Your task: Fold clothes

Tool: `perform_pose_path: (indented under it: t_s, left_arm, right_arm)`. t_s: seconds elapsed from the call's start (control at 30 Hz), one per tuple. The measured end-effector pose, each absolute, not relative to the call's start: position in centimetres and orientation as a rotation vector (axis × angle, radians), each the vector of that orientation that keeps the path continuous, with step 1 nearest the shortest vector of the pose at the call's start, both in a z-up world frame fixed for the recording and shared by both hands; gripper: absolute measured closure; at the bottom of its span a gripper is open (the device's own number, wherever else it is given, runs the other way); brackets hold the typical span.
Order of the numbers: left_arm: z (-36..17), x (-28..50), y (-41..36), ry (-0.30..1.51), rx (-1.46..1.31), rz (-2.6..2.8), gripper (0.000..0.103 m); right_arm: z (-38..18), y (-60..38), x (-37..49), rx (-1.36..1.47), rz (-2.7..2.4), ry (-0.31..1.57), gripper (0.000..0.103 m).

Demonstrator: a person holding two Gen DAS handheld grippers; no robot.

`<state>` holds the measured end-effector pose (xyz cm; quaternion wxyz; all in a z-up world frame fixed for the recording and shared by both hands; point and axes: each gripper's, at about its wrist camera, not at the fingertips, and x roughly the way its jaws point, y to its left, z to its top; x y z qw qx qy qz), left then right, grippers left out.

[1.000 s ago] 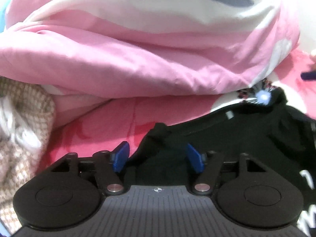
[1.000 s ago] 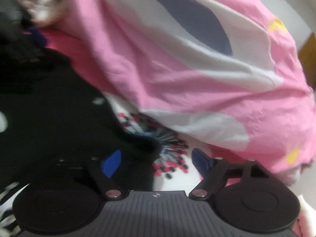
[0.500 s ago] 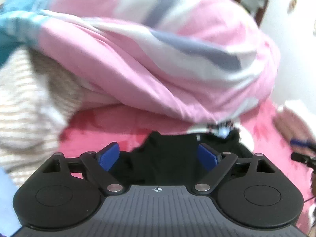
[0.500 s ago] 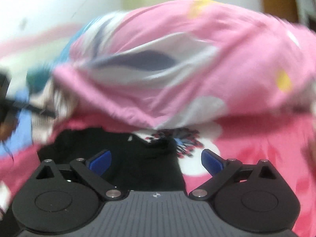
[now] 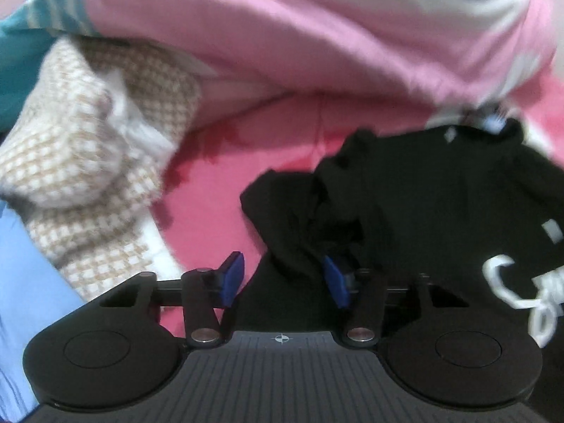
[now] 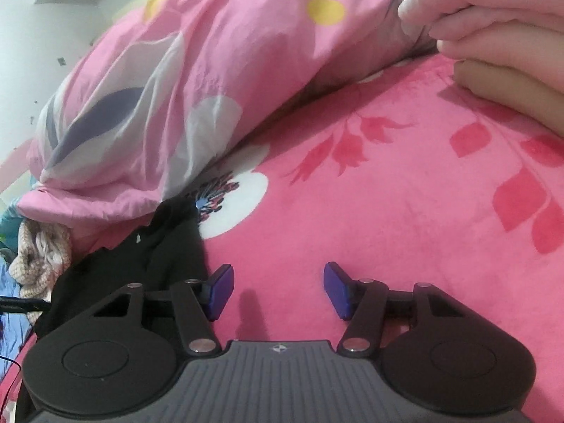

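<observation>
A black garment (image 5: 440, 194) with white print lies crumpled on the pink floral bed cover (image 5: 218, 183). My left gripper (image 5: 283, 280) is at its near left edge. Its jaws are closing with a fold of the black cloth between them. The cloth drapes over the right pad, and the left pad (image 5: 232, 276) still stands apart from it. In the right wrist view the black garment (image 6: 141, 264) lies to the left. My right gripper (image 6: 278, 290) hovers over bare bed cover (image 6: 387, 211) beside it, jaws closing with nothing between them.
A bulky pink duvet (image 5: 317, 35) is heaped behind the garment and also fills the upper left of the right wrist view as the duvet (image 6: 176, 88). A beige checked knit (image 5: 88, 148) and blue cloth (image 5: 21, 282) lie left. Pale folded bedding (image 6: 493, 17) sits far right.
The left gripper closed in on the garment's edge and its jaws narrowed around a fold. The right gripper rolled and swung right, off the garment onto bare bed cover, jaws widening then narrowing.
</observation>
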<state>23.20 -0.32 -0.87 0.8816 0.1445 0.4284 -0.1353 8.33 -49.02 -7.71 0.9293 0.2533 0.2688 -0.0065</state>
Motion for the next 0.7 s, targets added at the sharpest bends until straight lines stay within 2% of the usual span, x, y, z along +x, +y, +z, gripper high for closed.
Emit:
perform_pose_path:
  t_s: [0.07, 0.13, 0.2, 0.33, 0.43, 0.53, 0.57, 0.63, 0.7]
  left_arm:
    - [-1.4, 23.4, -0.7, 0.91, 0.292, -0.253, 0.083]
    - [-1.1, 23.4, -1.0, 0.932, 0.287, -0.231, 0.092]
    - [-0.2, 23.1, -1.2, 0.966, 0.318, -0.211, 0.092]
    - [4.9, 21.6, 1.0, 0.987, 0.417, -0.162, 0.087]
    - [10.5, 19.9, 5.5, 0.978, 0.426, -0.056, 0.078]
    - [14.5, 17.8, 10.0, 0.93, 0.512, 0.101, 0.073]
    - [15.1, 17.0, 11.1, 0.903, 0.564, 0.151, 0.068]
    - [14.9, 15.7, 12.4, 0.863, 0.618, 0.193, 0.066]
    - [13.1, 14.6, 13.1, 0.847, 0.54, 0.139, 0.066]
  right_arm:
    - [-8.0, -49.5, 8.1, 0.553, 0.0, 0.531, 0.044]
    - [-8.2, -50.1, 7.8, 0.588, 0.009, 0.514, 0.047]
    - [-8.4, -50.5, 7.6, 0.619, 0.018, 0.499, 0.048]
    - [-8.6, -50.8, 7.5, 0.635, 0.027, 0.486, 0.048]
    - [-8.6, -50.8, 7.4, 0.639, 0.03, 0.482, 0.048]
    - [-8.6, -50.8, 7.3, 0.644, 0.034, 0.478, 0.047]
    - [-8.6, -50.9, 7.3, 0.645, 0.035, 0.477, 0.047]
    - [-8.6, -50.9, 7.3, 0.648, 0.037, 0.474, 0.047]
    - [-8.6, -50.9, 7.3, 0.647, 0.036, 0.475, 0.047]
